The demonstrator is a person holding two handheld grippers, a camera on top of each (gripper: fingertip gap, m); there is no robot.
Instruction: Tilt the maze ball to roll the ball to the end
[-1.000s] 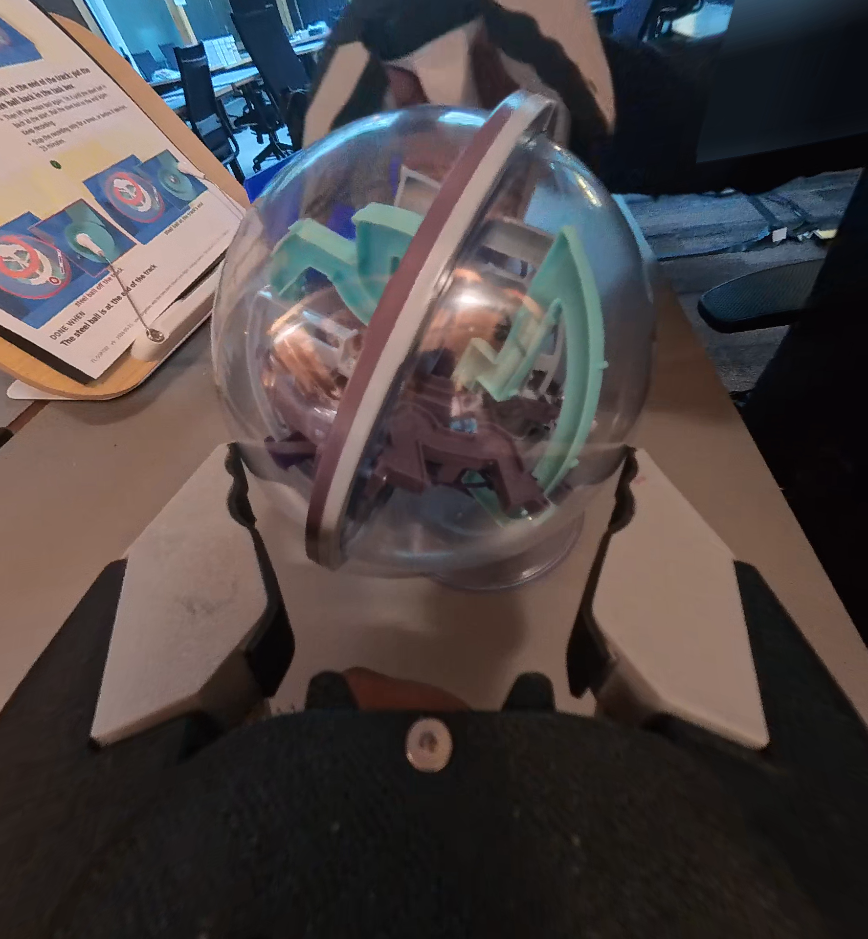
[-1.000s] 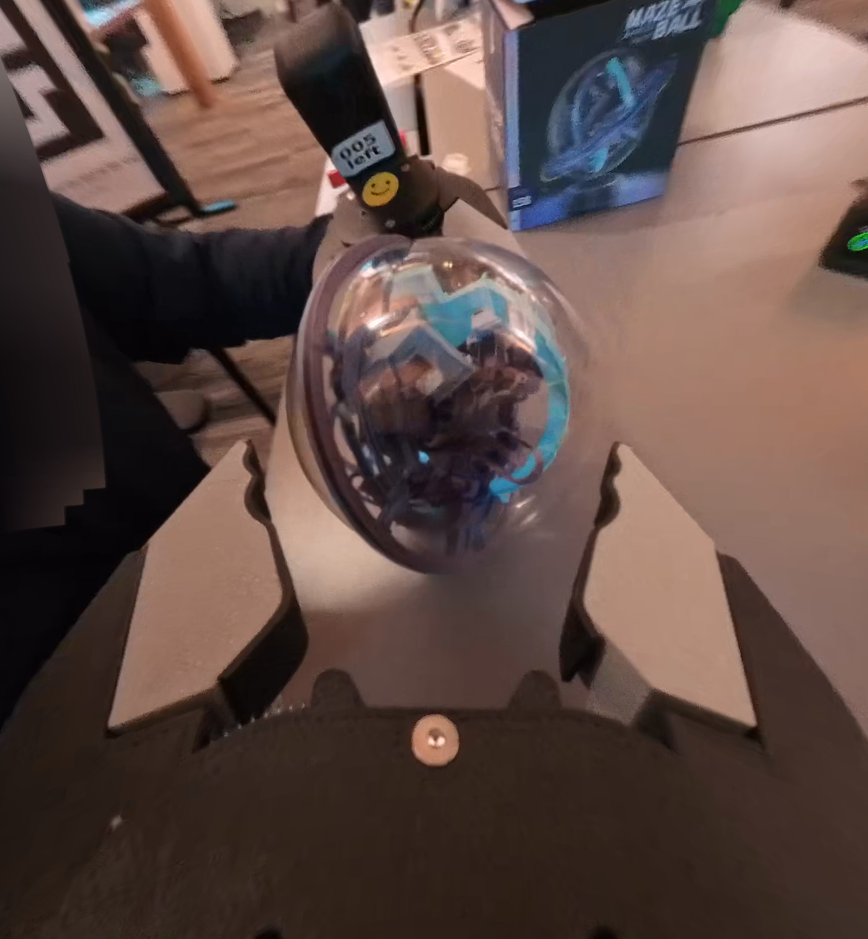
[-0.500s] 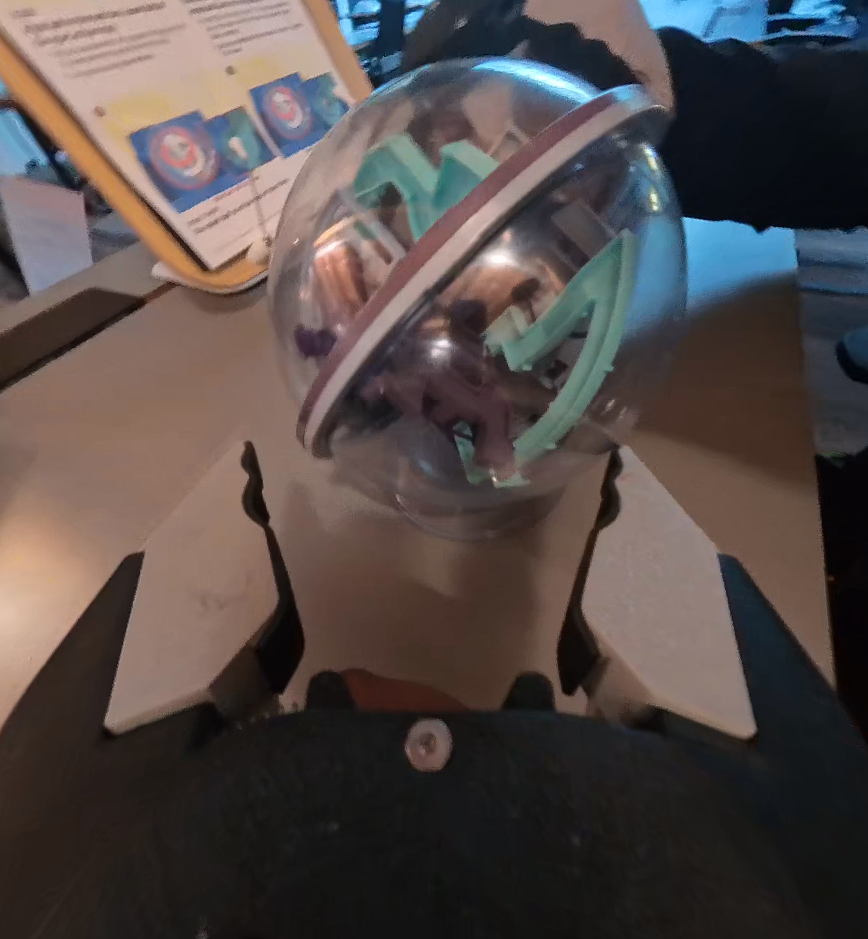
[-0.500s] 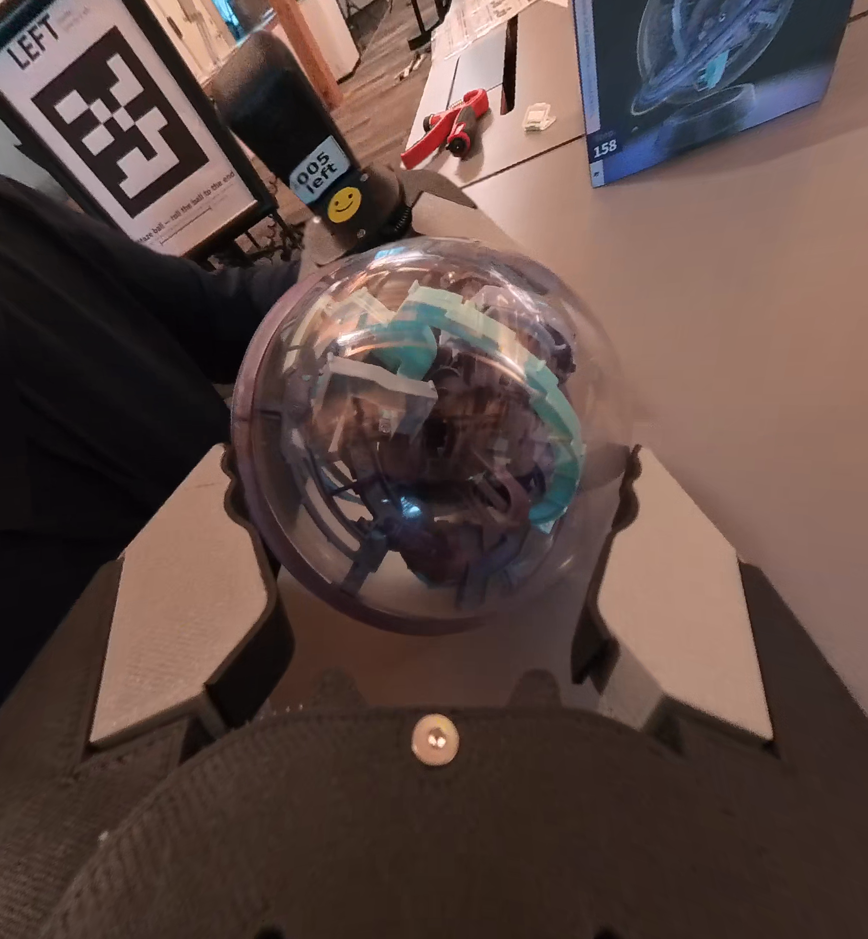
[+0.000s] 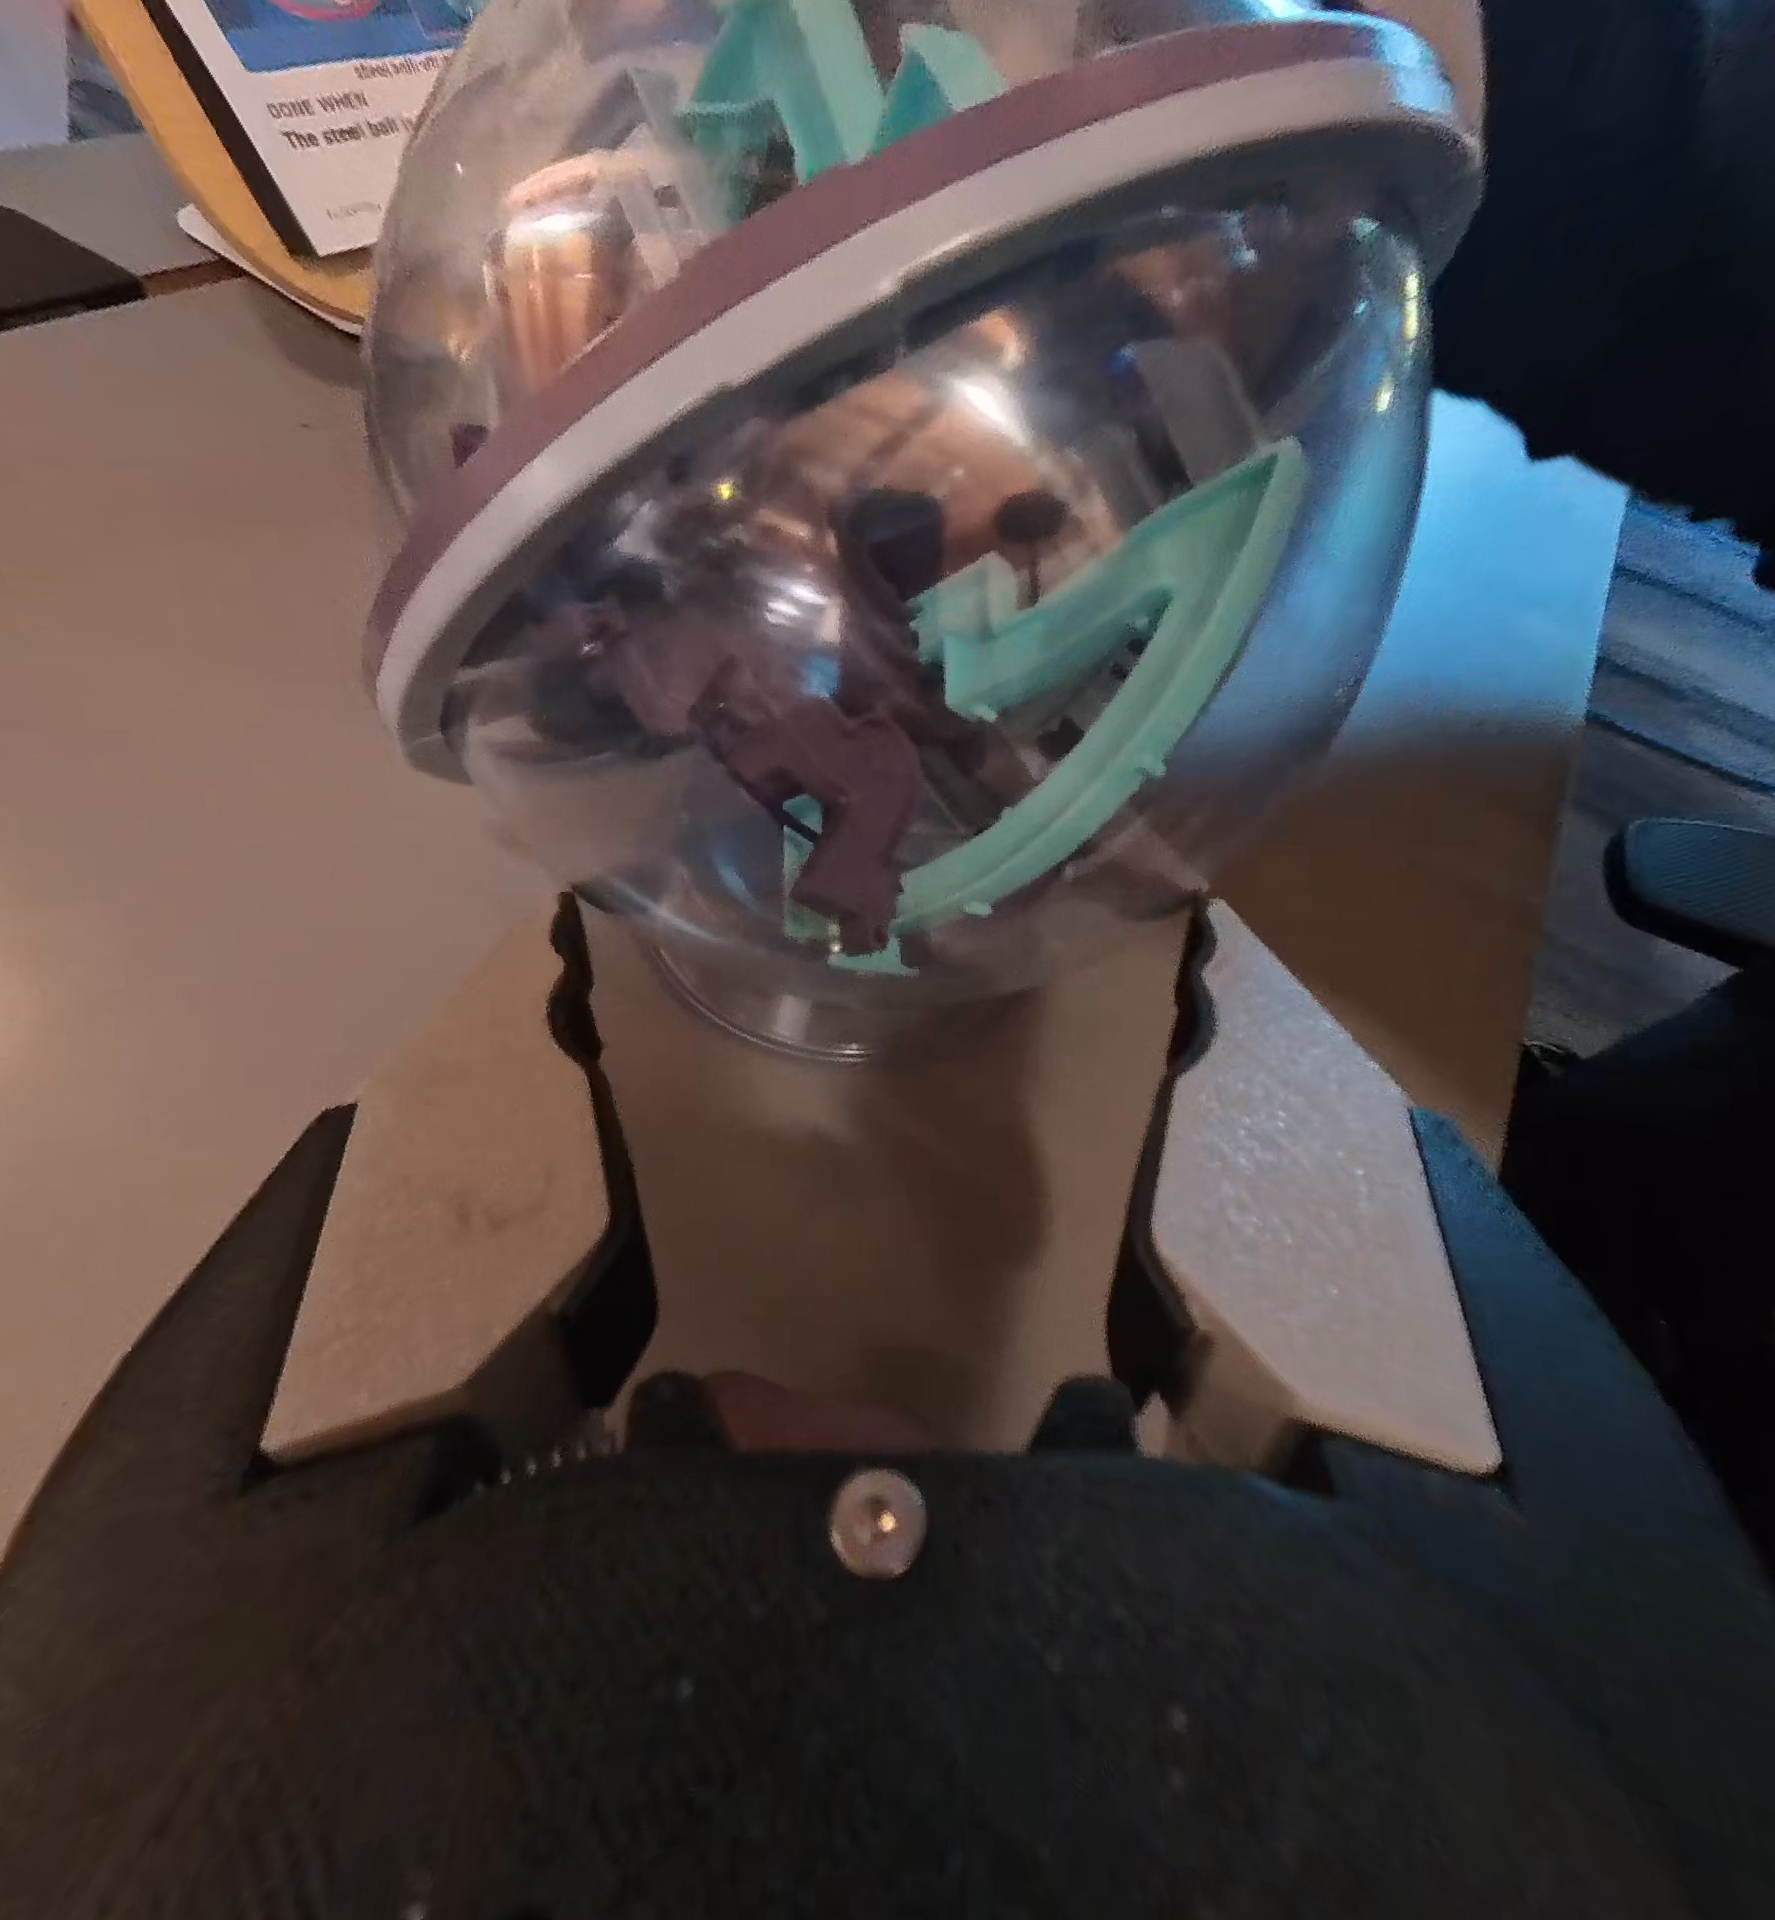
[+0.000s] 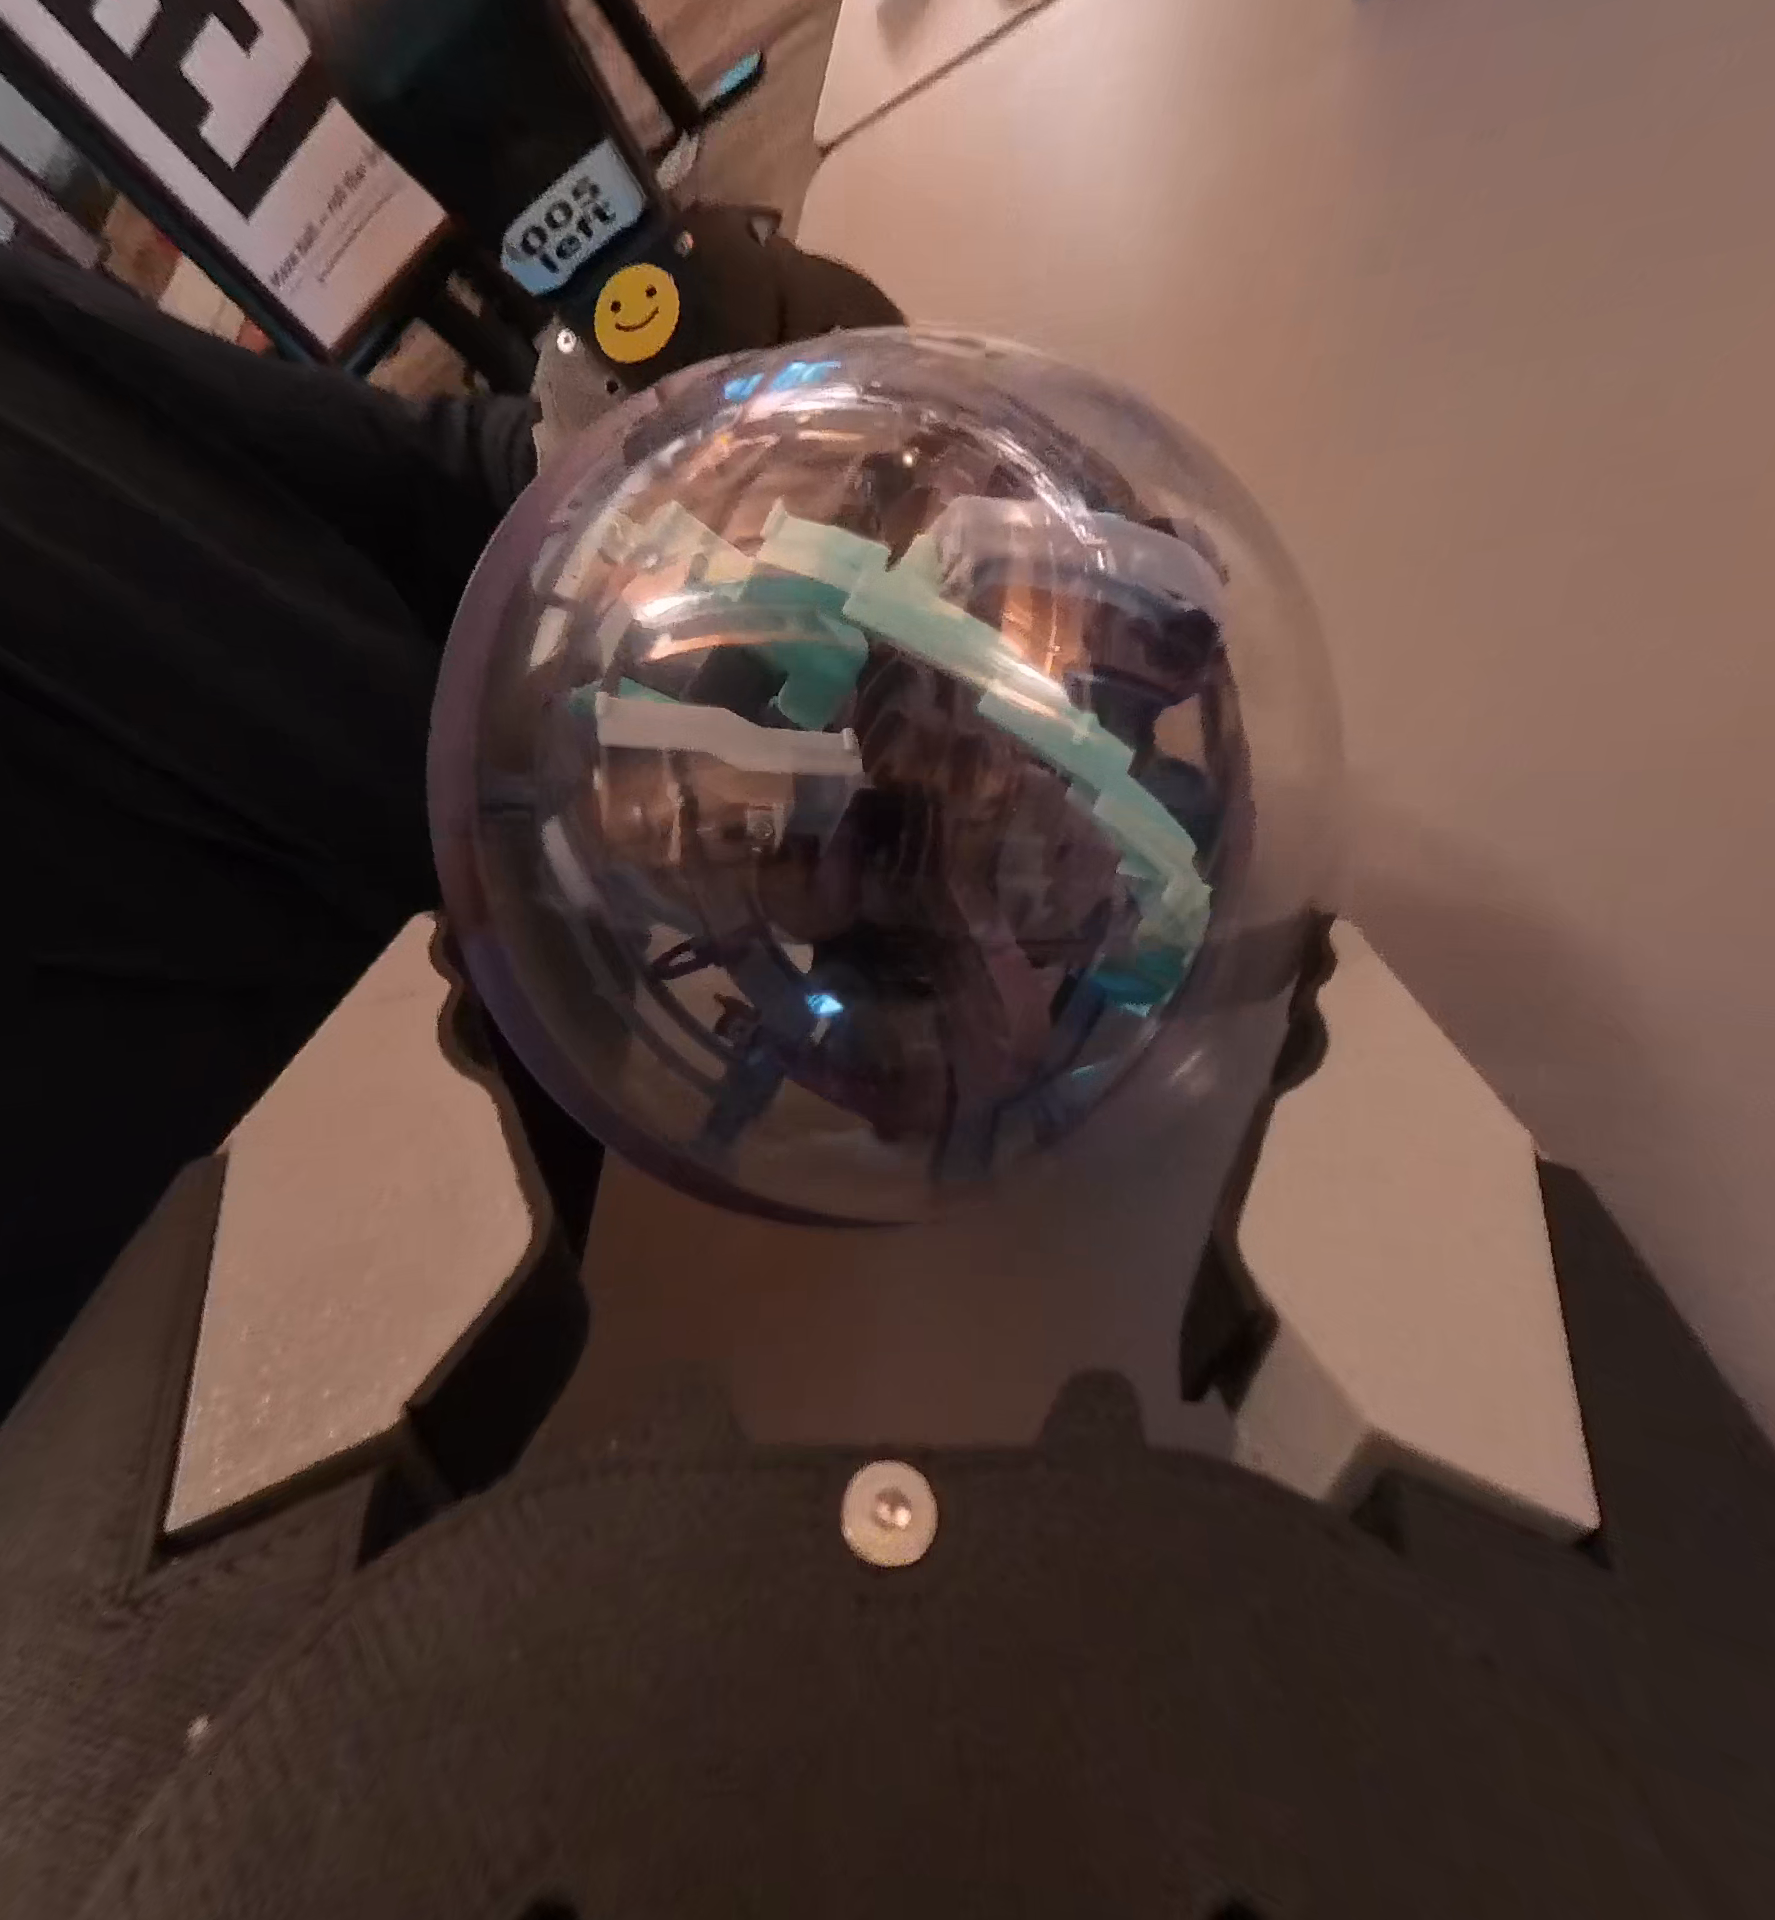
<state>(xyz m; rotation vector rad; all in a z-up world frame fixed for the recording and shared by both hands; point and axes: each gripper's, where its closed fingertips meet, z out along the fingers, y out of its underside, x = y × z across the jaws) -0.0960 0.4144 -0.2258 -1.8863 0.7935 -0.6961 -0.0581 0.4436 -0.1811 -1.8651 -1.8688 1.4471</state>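
Note:
The maze ball (image 5: pixel 893 499) is a clear sphere with a purple-and-white seam ring and teal and purple tracks inside. It is held in the air above the table, between both grippers from opposite sides. My left gripper (image 5: pixel 880 935) has its wide-set fingertips against the ball's lower part. My right gripper (image 6: pixel 880 945) clamps the ball (image 6: pixel 883 790) at its widest part. In the left wrist view the seam ring slants from lower left to upper right. The left gripper's body (image 6: pixel 717 270) shows behind the ball. I cannot pick out the small steel ball.
A beige table (image 5: pixel 135 623) lies under the ball and also shows in the right wrist view (image 6: pixel 1485 416). An instruction sheet on a wooden board (image 5: pixel 239 156) stands at the back left. A chair (image 5: pixel 1724 883) is off the table's right edge. A marker sign (image 6: pixel 187 125) and a dark sleeve (image 6: pixel 187 623) are to the left.
The ball has been tilted: its seam ring went from near upright to a much flatter slant in the left wrist view. The ball now sits closer to both cameras.

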